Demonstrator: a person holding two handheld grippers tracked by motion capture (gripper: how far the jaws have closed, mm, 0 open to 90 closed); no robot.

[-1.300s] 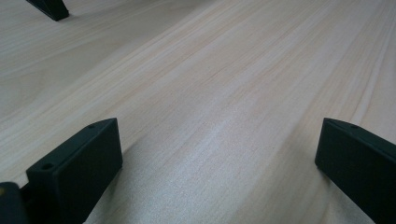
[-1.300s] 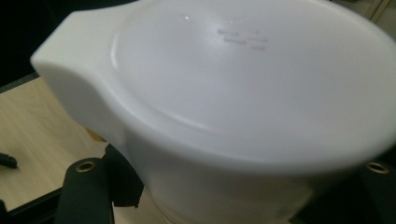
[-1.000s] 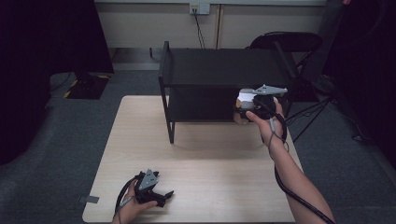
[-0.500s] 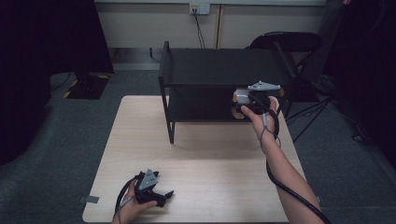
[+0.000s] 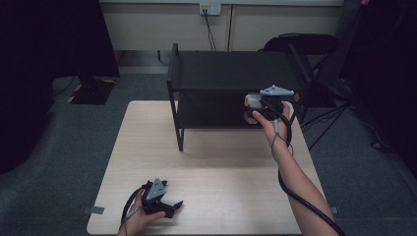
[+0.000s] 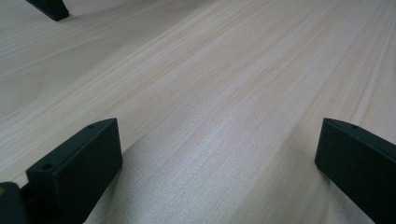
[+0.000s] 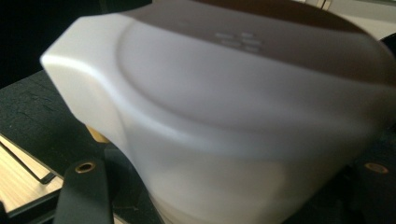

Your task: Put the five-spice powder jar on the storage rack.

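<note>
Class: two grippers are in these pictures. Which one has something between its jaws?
The right gripper, up at the black shelf: a white container sits between its jaws. The left gripper rests open over bare table.

Tables: one, my pale wooden table (image 5: 211, 162).
Shelf units: one black shelf unit (image 5: 231, 73) standing on the far half of it.
Grippers: two, my left gripper (image 5: 173, 206) and my right gripper (image 5: 250, 109).
Hands: two, my left hand (image 5: 140, 219) and my right hand (image 5: 271, 120).
White objects: one white object (image 7: 224, 116), with a brown top.
Chairs: one black chair (image 5: 302, 46) behind.
Wall sockets: one wall socket (image 5: 207, 8).
</note>
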